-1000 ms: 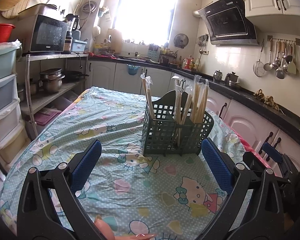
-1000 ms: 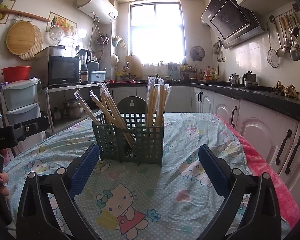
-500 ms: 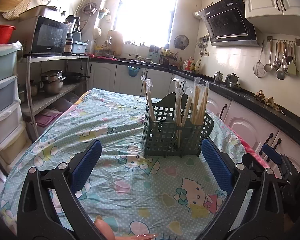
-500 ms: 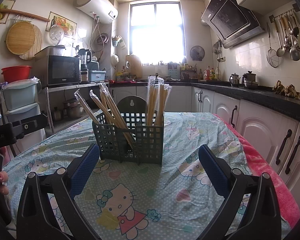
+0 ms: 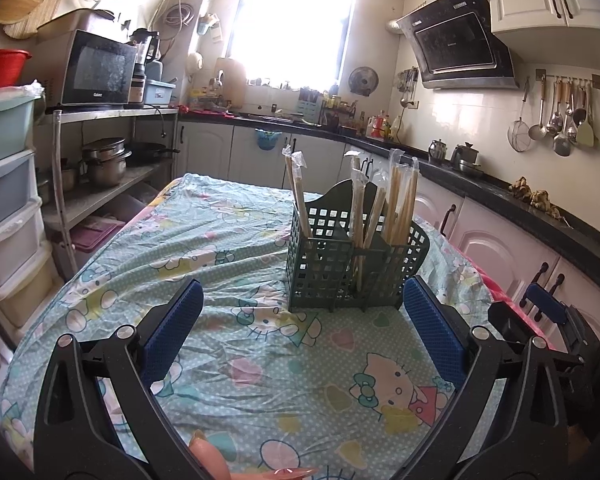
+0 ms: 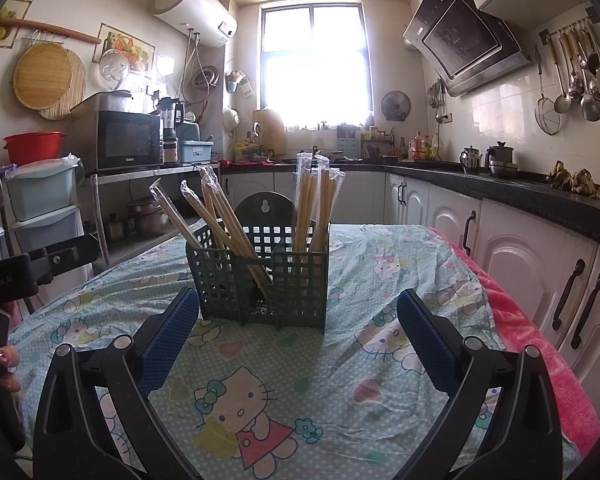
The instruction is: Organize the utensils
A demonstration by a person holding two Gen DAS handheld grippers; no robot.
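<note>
Green plastic grid caddy [image 6: 260, 276], wrapped chopsticks [image 6: 314, 204]

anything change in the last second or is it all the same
Nothing visibly changed. Both tools, left and right, stay open and empty, short of the green utensil basket, whose wrapped chopsticks stand as before on the tablecloth.

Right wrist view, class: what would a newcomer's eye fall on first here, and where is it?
First, the dark green caddy standing mid-table on the cartoon-cat tablecloth, with wrapped chopsticks upright in its right compartment and others leaning left. Next, the right gripper in the foreground, its blue-padded jaws wide open and empty. Behind, a bright window glares above the counter.
</note>
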